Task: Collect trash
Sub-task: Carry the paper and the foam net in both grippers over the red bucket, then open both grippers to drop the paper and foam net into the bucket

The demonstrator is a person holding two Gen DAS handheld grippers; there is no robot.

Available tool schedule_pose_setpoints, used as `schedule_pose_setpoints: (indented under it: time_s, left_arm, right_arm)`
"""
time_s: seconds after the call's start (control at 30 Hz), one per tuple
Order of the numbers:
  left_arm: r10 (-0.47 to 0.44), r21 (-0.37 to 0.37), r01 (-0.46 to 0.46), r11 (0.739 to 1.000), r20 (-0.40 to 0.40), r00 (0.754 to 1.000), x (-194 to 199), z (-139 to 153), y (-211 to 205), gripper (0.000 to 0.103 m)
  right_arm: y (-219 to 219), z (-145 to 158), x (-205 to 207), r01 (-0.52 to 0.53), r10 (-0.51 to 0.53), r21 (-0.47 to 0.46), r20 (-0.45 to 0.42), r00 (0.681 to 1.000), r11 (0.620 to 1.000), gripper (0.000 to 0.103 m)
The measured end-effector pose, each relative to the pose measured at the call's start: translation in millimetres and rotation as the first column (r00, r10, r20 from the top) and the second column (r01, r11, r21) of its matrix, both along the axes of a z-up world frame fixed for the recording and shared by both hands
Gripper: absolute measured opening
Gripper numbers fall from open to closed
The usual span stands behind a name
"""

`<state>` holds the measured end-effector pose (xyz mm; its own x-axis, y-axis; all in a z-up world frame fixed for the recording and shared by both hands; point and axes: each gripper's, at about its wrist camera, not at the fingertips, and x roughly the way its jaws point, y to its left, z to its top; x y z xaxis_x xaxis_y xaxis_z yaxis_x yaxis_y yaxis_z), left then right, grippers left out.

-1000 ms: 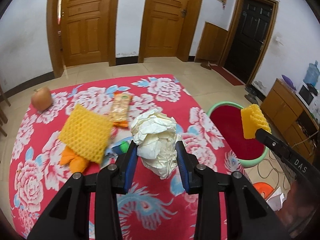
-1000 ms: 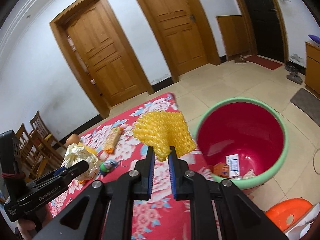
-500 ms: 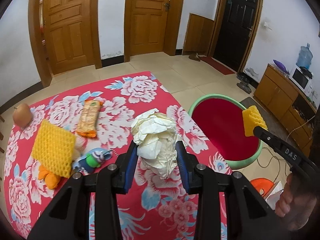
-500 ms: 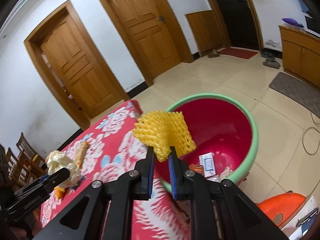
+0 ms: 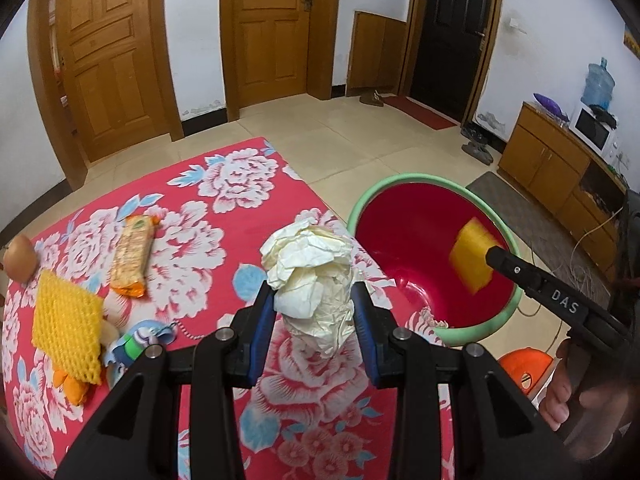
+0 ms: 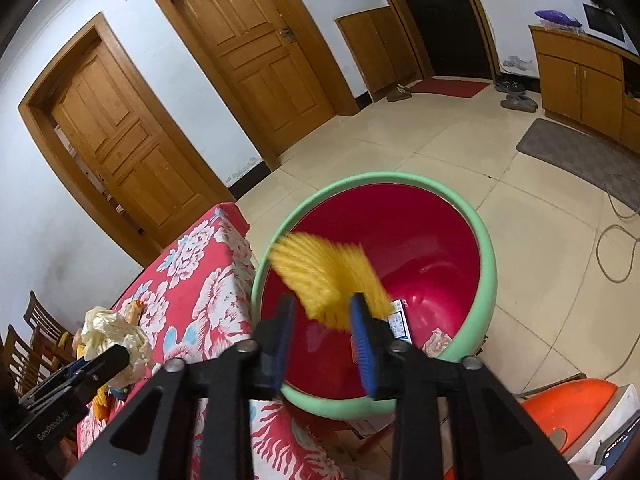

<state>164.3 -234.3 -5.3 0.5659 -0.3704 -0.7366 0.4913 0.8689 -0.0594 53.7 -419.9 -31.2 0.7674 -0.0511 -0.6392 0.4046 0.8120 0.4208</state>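
Note:
My right gripper [image 6: 322, 308] hangs over the green-rimmed red bin [image 6: 486, 264], and its jaws are opening. A blurred yellow foam net [image 6: 324, 272] is dropping from between its blue pads into the bin; the pads no longer press on it. From the left wrist view the same net [image 5: 470, 256] is inside the bin [image 5: 404, 181], just off the right gripper [image 5: 496, 258]. My left gripper [image 5: 314, 300] is shut on a crumpled cream paper ball [image 5: 312, 264], held above the flowered red tablecloth [image 5: 224, 216] near the bin.
On the table lie a second yellow foam net [image 5: 64, 324], a snack wrapper [image 5: 132, 256], orange peel [image 5: 72, 386], a green-capped small item [image 5: 136, 344] and a round brown fruit [image 5: 20, 258]. A small box [image 6: 400, 322] lies in the bin. An orange object [image 5: 524, 368] sits on the floor.
Both grippers moved towards the bin. The right gripper, earlier shut on the yellow net, has parted its jaws and the net is falling. The left still holds the paper ball.

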Motion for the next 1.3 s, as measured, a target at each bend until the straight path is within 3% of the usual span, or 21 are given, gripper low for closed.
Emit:
schedule_pose_setpoints:
  time_s: [0.27, 0.8, 0.9, 1.03, 1.3]
  left_arm:
    - [-0.045, 0.033, 0.045, 0.998, -0.012, 0.999, 3.5, -10.3, -34.2, 0.038]
    - [-0.136, 0.080, 0.136, 0.987, -0.007, 0.991, 19.2, -33.6, -103.8, 0.038]
    - [-0.137, 0.066, 0.139, 0.988, -0.024, 0.990, 21.7, -33.7, -106.0, 0.045]
    - [-0.111, 0.042, 0.112, 0.993, -0.015, 0.994, 22.4, -28.9, -101.7, 0.064]
    - [-0.087, 0.009, 0.087, 0.996, -0.003, 0.996, 15.2, -15.9, -82.8, 0.066]
  right_arm:
    - [-14.6, -0.2, -11.8, 0.031, -0.032, 0.033, 0.034, 0.999, 0.999, 0.054]
    - [-41.9, 2.2, -40.5, 0.101, -0.101, 0.010, 0.031, 0.994, 0.995, 0.059]
    - [-43.0, 0.8, -42.1, 0.108, -0.108, 0.018, 0.031, 0.994, 0.994, 0.059]
    - [-41.7, 2.6, -42.2, 0.110, -0.111, 0.013, 0.032, 0.993, 0.994, 0.060]
    - [-29.4, 12.5, -41.8, 0.088, -0.088, -0.015, 0.043, 0.995, 0.996, 0.061]
